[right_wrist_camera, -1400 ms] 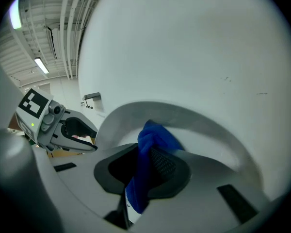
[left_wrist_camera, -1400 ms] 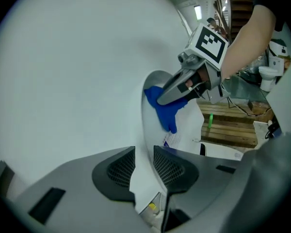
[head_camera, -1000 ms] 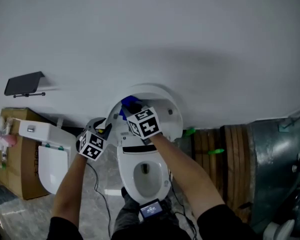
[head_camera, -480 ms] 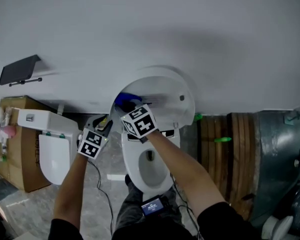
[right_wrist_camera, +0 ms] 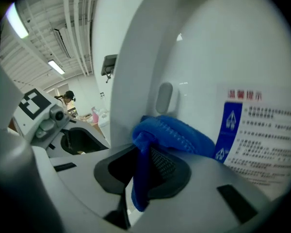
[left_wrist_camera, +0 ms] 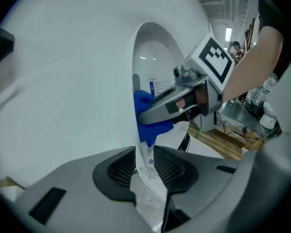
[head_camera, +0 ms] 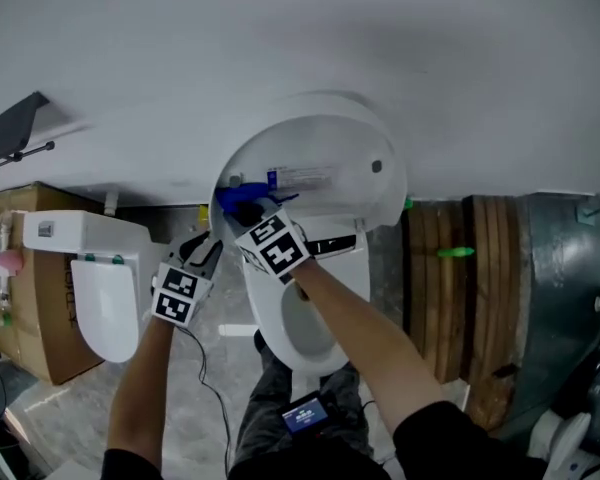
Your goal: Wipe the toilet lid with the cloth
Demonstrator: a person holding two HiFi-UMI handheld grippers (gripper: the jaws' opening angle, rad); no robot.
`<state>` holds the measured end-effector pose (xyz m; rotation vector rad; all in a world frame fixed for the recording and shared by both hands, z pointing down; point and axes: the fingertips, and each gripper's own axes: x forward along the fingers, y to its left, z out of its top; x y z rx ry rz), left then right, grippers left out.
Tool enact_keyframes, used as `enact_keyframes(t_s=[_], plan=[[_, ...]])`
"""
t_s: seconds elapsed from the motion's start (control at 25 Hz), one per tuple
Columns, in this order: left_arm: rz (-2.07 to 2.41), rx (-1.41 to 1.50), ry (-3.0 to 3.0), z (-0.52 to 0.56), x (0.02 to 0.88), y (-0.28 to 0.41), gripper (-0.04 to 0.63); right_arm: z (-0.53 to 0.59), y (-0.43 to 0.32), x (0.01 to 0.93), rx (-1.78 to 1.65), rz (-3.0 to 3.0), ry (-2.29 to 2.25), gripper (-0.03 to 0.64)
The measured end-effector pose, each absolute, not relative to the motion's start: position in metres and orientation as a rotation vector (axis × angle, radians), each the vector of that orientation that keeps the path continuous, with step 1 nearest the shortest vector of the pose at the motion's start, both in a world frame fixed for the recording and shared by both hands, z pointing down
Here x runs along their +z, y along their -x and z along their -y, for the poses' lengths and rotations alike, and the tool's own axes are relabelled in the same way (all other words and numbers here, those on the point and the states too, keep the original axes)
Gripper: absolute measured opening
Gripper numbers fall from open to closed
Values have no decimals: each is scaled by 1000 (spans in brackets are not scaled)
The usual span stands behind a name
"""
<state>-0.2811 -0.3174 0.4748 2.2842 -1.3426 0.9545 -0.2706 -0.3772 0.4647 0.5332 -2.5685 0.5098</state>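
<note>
The white toilet lid (head_camera: 325,158) stands raised against the wall, inner face toward me. My left gripper (head_camera: 206,250) is shut on the lid's left edge; in the left gripper view the thin edge (left_wrist_camera: 141,144) runs between both jaws of that gripper (left_wrist_camera: 144,166). My right gripper (head_camera: 248,211) is shut on a blue cloth (head_camera: 240,200) and presses it against the lid's inner face near its left rim. In the right gripper view the cloth (right_wrist_camera: 172,134) bunches out of the gripper (right_wrist_camera: 143,171), beside a printed blue-and-white label (right_wrist_camera: 252,130) and a rubber bumper (right_wrist_camera: 163,97).
The open bowl and seat (head_camera: 300,328) lie below my right arm. A second white toilet (head_camera: 85,278) and a cardboard box (head_camera: 25,308) stand at the left. Wooden pallets (head_camera: 460,288) and a metal duct (head_camera: 565,298) are at the right. A small screen (head_camera: 305,415) sits at my waist.
Both grippers have come down along the lid. The cloth has slid lower on the inner face, and the left gripper has kept its hold on the lid's edge.
</note>
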Motion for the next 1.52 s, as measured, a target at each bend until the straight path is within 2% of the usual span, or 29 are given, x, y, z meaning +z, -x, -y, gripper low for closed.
enact_keyframes(t_s=[0.4,0.84,1.16,1.52], plan=[[1449,835,-2349,324,495,277,118,372,272,563,599,2556,-488,57],[1508,925,-2329,315,548,278,118,362,258,625,557,2515,-441,57],[1546,948,-2264,293,584,273,118,378,195,647,529,2449,-537,57],[1465,968,-2306,279,599,224,118,412,90,638,504,2343,-770,57]])
